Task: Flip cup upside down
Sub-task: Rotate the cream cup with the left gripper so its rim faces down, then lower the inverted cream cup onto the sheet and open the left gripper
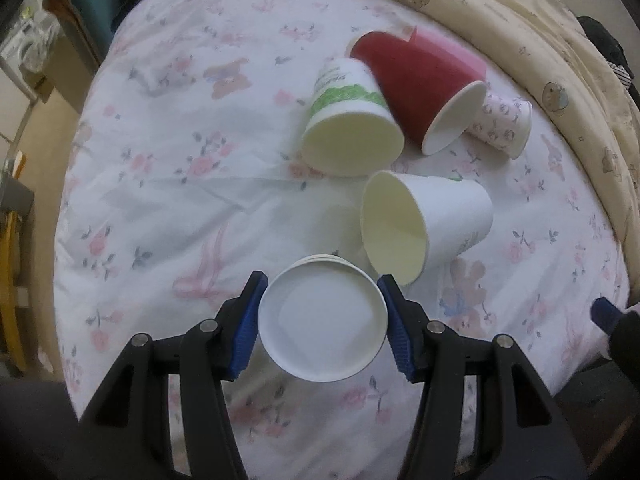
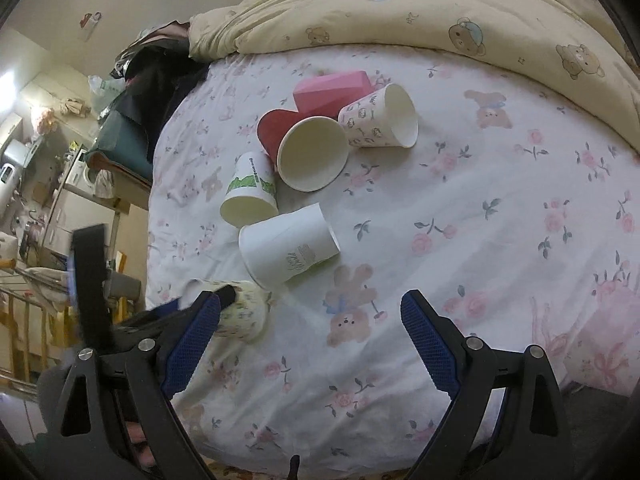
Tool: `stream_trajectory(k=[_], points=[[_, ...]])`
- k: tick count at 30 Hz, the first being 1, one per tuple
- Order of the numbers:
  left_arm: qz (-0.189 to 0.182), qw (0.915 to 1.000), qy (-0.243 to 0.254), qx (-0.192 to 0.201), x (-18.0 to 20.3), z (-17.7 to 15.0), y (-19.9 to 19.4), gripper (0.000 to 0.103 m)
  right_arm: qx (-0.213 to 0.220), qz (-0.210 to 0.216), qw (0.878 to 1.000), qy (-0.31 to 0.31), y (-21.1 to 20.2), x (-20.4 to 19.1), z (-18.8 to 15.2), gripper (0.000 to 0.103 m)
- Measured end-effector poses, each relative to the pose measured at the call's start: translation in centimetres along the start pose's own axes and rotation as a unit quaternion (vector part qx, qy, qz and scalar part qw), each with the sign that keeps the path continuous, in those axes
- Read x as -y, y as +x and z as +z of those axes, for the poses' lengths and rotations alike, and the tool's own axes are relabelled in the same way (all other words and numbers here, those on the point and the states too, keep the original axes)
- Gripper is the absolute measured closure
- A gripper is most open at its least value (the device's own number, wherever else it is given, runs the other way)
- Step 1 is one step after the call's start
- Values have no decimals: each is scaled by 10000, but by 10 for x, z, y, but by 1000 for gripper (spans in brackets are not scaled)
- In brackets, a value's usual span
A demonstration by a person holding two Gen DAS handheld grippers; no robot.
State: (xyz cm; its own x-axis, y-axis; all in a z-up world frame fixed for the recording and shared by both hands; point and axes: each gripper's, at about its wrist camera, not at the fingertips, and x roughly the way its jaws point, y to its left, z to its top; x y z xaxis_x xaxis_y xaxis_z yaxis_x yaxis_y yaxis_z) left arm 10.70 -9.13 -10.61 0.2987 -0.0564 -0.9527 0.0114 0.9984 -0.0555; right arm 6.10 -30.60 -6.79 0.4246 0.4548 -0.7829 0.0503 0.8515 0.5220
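My left gripper is shut on a patterned paper cup that stands upside down on the floral sheet, its white base facing the camera. The blue pads press both its sides. In the right wrist view this cup shows at the lower left with the left gripper's finger across it. My right gripper is open and empty above the sheet, to the right of that cup.
Several cups lie on their sides beyond: a plain white cup, a green-banded cup, a red cup and a small patterned cup. A pink box lies behind them. A yellow bear-print quilt bounds the far side. The bed edge drops off at the left.
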Motion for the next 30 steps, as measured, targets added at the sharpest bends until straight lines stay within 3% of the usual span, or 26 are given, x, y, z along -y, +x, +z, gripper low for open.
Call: stream_trajectory(k=[10,12,14,17,30], points=[[-66,9999,-68,57,0,-4,10,48,-67,124,9998,-103,0,-5,-1,9],[-77,9999,-87,-27,0,-4,13,43,-78,132,9998,-115,1,-6,-1,9],[-33,9999,-84,-80,-1,-5,15,25,-86,118,9998,-126,1,-6,-2,9],[-86,9999,-105,23,-2,-6,11,14,-113,91,9998,-130,2,-7,-2,9],[-171,9995,-44,274,-3,-3,-11,13,-138,30,9998,-169,5,-7,-3,9]])
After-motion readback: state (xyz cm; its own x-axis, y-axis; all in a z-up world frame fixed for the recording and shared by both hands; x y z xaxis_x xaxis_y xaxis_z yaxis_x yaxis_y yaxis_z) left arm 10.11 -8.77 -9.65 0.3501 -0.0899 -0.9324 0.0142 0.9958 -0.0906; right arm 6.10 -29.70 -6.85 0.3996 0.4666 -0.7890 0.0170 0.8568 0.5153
